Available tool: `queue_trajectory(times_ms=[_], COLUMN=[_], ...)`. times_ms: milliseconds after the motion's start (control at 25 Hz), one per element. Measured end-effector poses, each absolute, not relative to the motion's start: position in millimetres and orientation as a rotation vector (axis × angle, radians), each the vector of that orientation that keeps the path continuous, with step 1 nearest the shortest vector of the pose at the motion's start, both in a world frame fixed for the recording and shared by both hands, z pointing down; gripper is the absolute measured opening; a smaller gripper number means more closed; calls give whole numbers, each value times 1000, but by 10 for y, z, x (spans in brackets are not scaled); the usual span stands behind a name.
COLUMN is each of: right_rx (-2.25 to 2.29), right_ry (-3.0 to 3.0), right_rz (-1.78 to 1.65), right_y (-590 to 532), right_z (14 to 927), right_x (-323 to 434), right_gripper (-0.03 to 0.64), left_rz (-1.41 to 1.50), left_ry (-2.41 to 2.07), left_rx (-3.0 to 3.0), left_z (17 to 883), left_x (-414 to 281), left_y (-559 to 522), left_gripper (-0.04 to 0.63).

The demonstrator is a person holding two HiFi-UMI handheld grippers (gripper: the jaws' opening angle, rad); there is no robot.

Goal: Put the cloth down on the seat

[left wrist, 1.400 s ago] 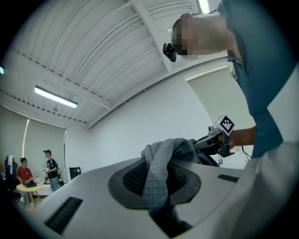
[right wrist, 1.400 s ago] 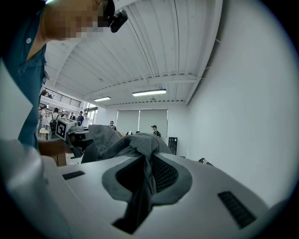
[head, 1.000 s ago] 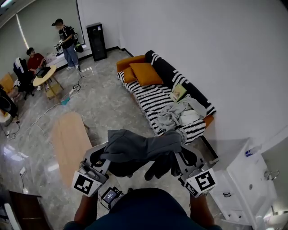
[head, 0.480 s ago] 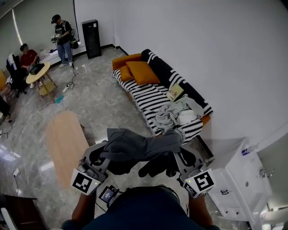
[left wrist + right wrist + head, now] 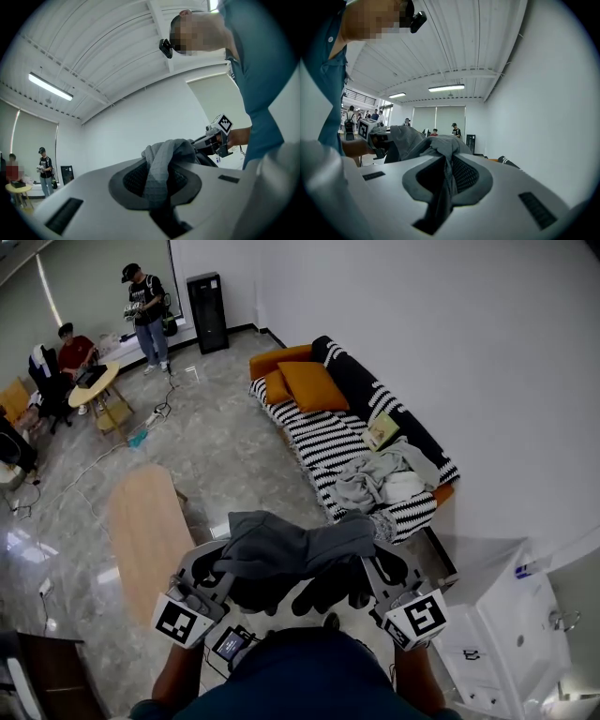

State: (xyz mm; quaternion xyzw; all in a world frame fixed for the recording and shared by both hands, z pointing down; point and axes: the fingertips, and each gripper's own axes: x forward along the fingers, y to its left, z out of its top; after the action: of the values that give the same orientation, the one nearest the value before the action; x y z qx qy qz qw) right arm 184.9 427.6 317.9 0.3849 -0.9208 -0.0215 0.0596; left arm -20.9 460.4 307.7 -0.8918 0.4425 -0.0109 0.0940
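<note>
Standing a few steps short of the sofa, the person holds a grey cloth [image 5: 295,545] slung between the two tools, close in front of the body. The left gripper [image 5: 208,570] has its jaws pressed together on one end, a fold bunched up between the dark pads. The right gripper [image 5: 382,568] pinches the other end the same way, with a tail of fabric hanging down between its jaws. So the cloth is up in the air, well apart from the seat, and the putting-down has not begun. Just to the left is a long wooden table [image 5: 145,531], and to the right a white cabinet [image 5: 497,634]. Ahead sits the striped sofa [image 5: 319,442]. Its near end is taken up by a heap of pale clothes [image 5: 380,479], with a book [image 5: 382,430] just beyond that and orange cushions [image 5: 309,385] at the far end. The bare stripes between heap and cushions look to me the likeliest landing place. The risk, I'd say, is letting go too soon: the cloth would fall short onto the floor [image 5: 216,456] or slide off the front edge. If one side lets go before the other, it could swing and end up on the heap or the book. Far off, other people [image 5: 145,306] are busy at the end of the room, clear of all this.
</note>
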Motion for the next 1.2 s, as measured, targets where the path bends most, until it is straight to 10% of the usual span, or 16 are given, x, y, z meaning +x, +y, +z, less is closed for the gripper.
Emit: queue_trajectory(times_ms=[680, 1200], right_rx=[1045, 1075], right_ry=[-2870, -2822], right_rz=[9, 31], right_y=[3281, 2992], right_z=[3357, 3392], right_x=[2713, 2278], right_gripper=[43, 42], left_rz=[-106, -63], left_ry=[1406, 1371], left_rx=[-2609, -2652], left_z=[3151, 3210], left_x=[838, 378], left_y=[3807, 3403], left_gripper=[54, 54])
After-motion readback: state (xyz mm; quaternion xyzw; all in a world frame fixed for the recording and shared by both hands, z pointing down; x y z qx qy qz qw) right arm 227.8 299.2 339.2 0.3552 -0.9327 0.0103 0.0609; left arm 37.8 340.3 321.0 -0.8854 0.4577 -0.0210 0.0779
